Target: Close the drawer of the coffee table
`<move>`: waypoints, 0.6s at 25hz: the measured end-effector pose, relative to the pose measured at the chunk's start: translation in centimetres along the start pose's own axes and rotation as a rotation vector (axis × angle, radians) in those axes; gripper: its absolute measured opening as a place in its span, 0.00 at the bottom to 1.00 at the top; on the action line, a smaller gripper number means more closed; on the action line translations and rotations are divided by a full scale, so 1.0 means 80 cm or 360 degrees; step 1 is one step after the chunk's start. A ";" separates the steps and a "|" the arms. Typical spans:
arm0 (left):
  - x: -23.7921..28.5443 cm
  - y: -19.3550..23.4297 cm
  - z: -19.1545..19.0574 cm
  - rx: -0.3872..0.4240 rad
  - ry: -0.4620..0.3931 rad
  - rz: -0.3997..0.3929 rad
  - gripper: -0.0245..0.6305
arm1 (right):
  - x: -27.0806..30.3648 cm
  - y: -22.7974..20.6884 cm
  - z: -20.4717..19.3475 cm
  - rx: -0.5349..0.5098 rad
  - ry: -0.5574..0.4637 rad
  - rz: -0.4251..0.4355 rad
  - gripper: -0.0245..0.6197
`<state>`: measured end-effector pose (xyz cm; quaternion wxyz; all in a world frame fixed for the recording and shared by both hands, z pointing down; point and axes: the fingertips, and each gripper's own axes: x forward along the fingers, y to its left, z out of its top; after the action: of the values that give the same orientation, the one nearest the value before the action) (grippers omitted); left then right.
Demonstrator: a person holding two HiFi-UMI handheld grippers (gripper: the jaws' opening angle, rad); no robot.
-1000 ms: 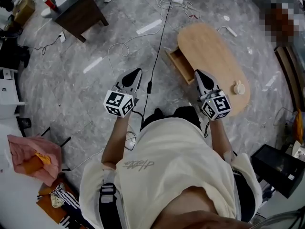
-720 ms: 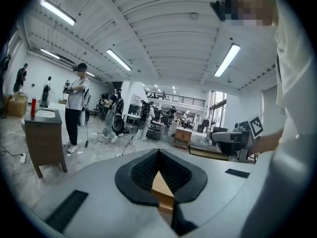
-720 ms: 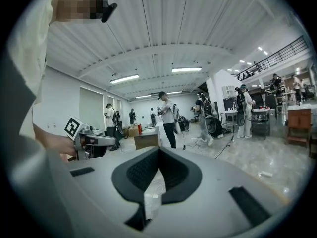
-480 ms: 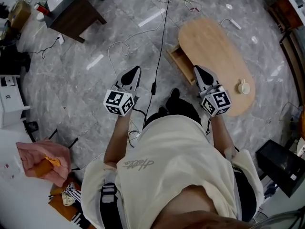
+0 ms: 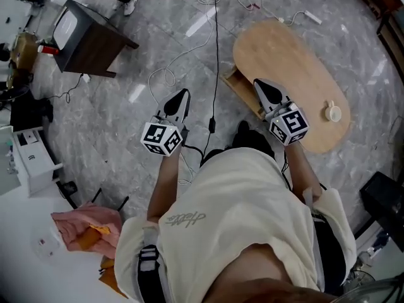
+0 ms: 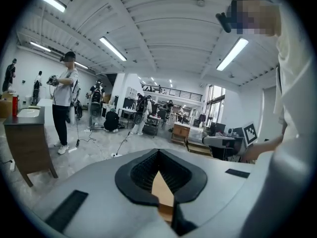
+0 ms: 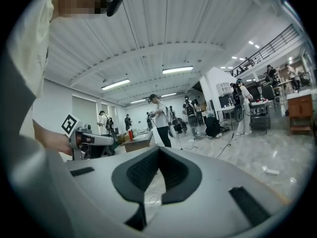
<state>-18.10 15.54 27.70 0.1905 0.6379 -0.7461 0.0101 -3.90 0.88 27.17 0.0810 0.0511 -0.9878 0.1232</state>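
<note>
On the grey floor, upper right in the head view, stands the oval wooden coffee table (image 5: 297, 68). Its drawer (image 5: 242, 88) is pulled out on the side facing the person. The right gripper (image 5: 259, 83) is held above the drawer's near end at the table edge; contact cannot be told. Its jaws are pressed together at the tips with nothing between them (image 7: 158, 148). The left gripper (image 5: 183, 94) hangs over bare floor, well apart from the table, jaws also together and empty (image 6: 158, 151). A small cup (image 5: 332, 112) sits on the table's far end. A black cable (image 5: 215, 49) runs across the floor between the grippers. A dark cabinet (image 5: 91, 43) stands upper left.
</note>
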 end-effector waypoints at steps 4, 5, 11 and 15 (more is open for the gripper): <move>0.066 0.010 0.020 0.0006 -0.0001 -0.0039 0.04 | 0.019 -0.059 -0.004 0.0010 0.0018 -0.0069 0.03; 0.078 0.013 0.024 0.0009 -0.0003 -0.0050 0.04 | 0.024 -0.070 -0.007 0.0016 0.0026 -0.0083 0.03; 0.138 0.033 0.042 0.0064 0.0006 -0.0159 0.04 | 0.058 -0.104 0.004 0.0000 0.0042 -0.0159 0.03; 0.157 0.058 0.058 0.0175 0.0014 -0.0279 0.04 | 0.083 -0.097 0.011 -0.0007 0.0056 -0.0239 0.03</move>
<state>-25.24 3.29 28.21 0.1585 0.7102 -0.6849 0.0370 -9.64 -7.40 29.34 0.1075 0.1228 -0.9798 0.1153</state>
